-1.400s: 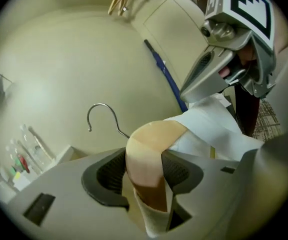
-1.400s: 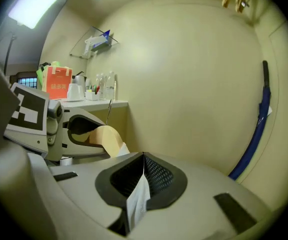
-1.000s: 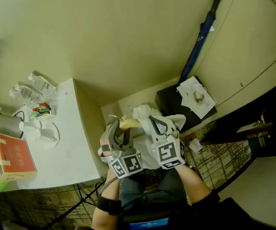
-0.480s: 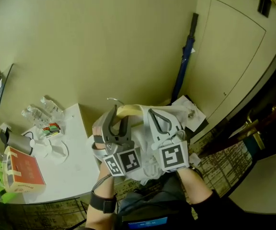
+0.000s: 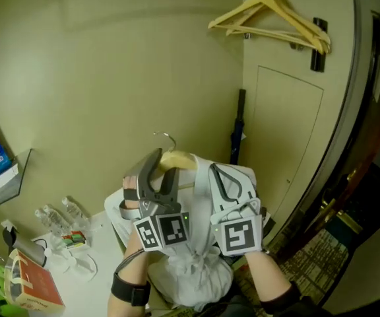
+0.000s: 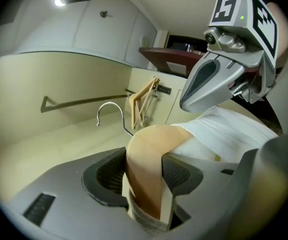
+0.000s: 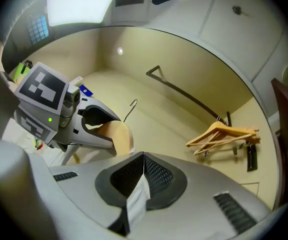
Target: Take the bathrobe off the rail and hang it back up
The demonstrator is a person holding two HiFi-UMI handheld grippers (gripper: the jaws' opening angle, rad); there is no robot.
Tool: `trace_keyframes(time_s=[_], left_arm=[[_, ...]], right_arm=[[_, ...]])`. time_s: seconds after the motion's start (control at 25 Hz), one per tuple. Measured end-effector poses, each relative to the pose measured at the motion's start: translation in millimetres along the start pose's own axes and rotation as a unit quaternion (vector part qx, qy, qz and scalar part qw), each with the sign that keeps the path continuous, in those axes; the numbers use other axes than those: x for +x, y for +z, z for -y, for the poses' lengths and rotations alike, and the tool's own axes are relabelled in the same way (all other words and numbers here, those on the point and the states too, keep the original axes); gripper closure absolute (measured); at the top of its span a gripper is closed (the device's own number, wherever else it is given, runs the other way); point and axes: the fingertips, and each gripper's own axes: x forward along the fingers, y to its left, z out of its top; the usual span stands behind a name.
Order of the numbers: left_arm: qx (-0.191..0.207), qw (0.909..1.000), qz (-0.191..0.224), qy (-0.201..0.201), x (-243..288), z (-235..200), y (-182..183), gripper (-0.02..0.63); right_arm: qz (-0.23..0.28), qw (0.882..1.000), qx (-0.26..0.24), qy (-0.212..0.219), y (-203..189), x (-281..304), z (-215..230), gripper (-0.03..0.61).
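Observation:
A wooden hanger (image 5: 178, 159) with a metal hook (image 5: 164, 137) carries the white bathrobe (image 5: 191, 273), which hangs down bunched between my arms. My left gripper (image 5: 164, 168) is shut on the hanger's shoulder; in the left gripper view the wood (image 6: 149, 159) fills the gap between the pads of my left gripper (image 6: 144, 176). My right gripper (image 5: 220, 175) is beside it, at the robe's shoulder. In the right gripper view my right gripper (image 7: 143, 176) is shut on a thin white strip of the robe's cloth (image 7: 136, 200). The rail (image 7: 189, 97) runs along the wall above.
Empty wooden hangers (image 5: 272, 20) hang on the rail at the upper right. A blue umbrella (image 5: 236, 136) leans in the corner beside a door panel (image 5: 289, 131). A white table (image 5: 101, 236) at the lower left holds bottles (image 5: 58, 220) and an orange box (image 5: 31, 289).
Both grippers have risen together with the hanger and robe. The head view has tilted up, so the empty hangers have come into view and the floor items have dropped out.

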Motion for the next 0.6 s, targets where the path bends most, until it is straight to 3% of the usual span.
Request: trace_keyframes(time_s=[0.2, 0.4, 0.6], left_arm=[[0.001, 0.9988, 0.047, -0.011, 44, -28, 55, 0.399], [-0.010, 0.9964, 0.084, -0.009, 95, -61, 99, 0.399], [-0.009, 0.9942, 0.106, -0.015, 137, -87, 122, 0.399]], right_arm=[[0.031, 0.998, -0.042, -0.047, 51, 4, 58, 0.554], [0.084, 0.987, -0.104, -0.083, 105, 20, 112, 0.558], [0.084, 0.984, -0.116, -0.107, 131, 32, 155, 0.558]])
